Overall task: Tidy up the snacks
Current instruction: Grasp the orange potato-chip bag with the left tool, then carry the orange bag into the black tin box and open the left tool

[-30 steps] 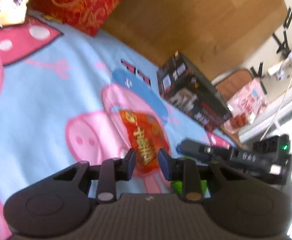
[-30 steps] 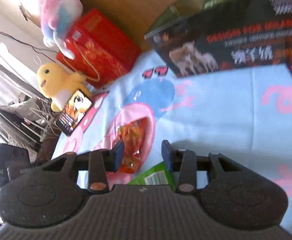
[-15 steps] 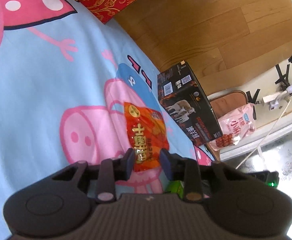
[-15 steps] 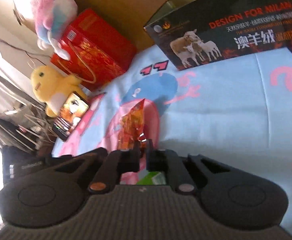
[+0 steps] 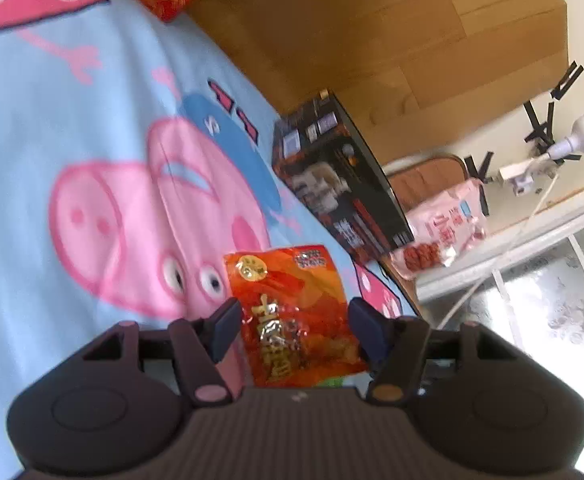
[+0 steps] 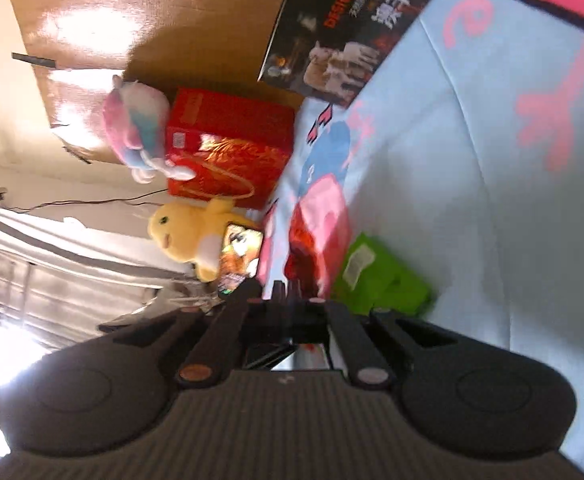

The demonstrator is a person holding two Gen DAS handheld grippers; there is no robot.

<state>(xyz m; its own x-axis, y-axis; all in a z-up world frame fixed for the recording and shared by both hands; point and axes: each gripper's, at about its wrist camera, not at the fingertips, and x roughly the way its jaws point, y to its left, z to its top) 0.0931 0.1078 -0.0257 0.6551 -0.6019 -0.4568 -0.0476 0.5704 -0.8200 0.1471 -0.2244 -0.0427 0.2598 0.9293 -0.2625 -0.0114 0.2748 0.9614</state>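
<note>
An orange-red snack packet with gold lettering sits between the fingers of my left gripper, which is open; the fingers stand apart from its sides. In the right wrist view the same packet is raised off the blue cartoon blanket. My right gripper is shut on its edge. A green snack packet lies on the blanket just right of the right gripper.
A black box with printed sheep stands at the blanket's far edge, with a pink snack bag beyond it. A red gift box, a pastel plush, a yellow plush and a phone are at the left.
My right gripper closed on the orange packet and lifted it off the blanket, turning. My left gripper opened wider and the packet now sits between its fingers.
</note>
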